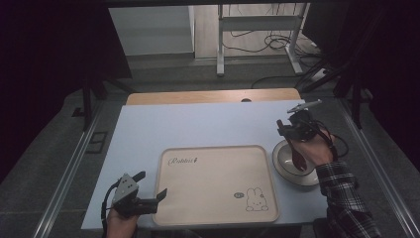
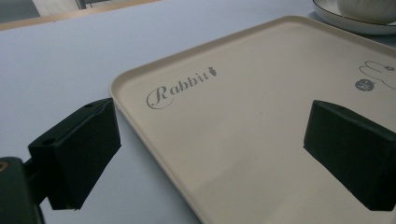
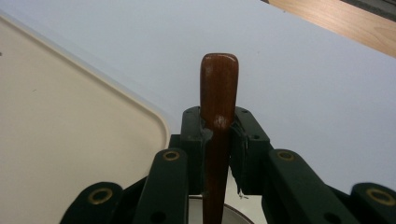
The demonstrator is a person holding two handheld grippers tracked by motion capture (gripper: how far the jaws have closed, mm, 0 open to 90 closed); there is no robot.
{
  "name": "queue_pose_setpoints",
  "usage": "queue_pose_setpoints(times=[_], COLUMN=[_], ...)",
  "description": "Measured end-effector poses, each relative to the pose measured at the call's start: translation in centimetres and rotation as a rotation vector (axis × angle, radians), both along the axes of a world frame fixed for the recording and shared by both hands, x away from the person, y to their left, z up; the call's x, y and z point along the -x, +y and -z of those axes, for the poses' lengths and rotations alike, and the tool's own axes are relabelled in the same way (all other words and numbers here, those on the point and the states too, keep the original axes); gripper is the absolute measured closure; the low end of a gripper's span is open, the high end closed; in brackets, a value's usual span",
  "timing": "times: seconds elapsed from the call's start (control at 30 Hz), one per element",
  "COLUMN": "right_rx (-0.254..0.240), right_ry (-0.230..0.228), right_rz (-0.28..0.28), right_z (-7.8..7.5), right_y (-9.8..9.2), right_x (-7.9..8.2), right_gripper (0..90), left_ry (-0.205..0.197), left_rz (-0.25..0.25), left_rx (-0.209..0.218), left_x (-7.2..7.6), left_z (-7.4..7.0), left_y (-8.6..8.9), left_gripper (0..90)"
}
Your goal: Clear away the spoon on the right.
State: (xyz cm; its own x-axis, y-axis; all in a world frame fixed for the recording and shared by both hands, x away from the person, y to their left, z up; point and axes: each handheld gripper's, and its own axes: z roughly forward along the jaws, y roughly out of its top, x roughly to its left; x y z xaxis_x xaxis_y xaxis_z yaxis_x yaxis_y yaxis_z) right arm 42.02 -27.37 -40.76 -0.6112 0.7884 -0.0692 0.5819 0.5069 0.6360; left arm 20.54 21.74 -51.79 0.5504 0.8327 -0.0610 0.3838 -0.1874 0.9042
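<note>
The right hand-held gripper (image 1: 292, 130) clamps a dark brown wooden spoon (image 1: 297, 153) upright, bowl down in the white round bowl (image 1: 283, 159), while the left hand-held gripper (image 1: 151, 191) gapes empty.

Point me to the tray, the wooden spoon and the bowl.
tray (image 1: 208, 186): high view, bare middle of its flat bed.
wooden spoon (image 3: 218, 88): right gripper view, upper handle above the clamping jaws.
bowl (image 1: 283, 157): high view, inner left wall beside the spoon.
</note>
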Motion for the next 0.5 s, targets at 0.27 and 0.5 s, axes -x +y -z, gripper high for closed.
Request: queue_pose_setpoints(times=[0.27, 0.5], right_rx=[0.003, 0.011], right_ry=[0.002, 0.01], right_rz=[-0.029, -0.045], right_z=[-1.5, -2.2], right_y=[0.1, 0.3], right_x=[0.3, 0.5], right_gripper=[76.5, 76.6], left_ry=[-0.002, -0.002], left_rz=[-0.002, -0.003], left_rx=[0.002, 0.002], left_x=[0.0, 0.0], left_z=[0.0, 0.0], left_y=[0.0, 0.0], left_gripper=[3.3, 3.3])
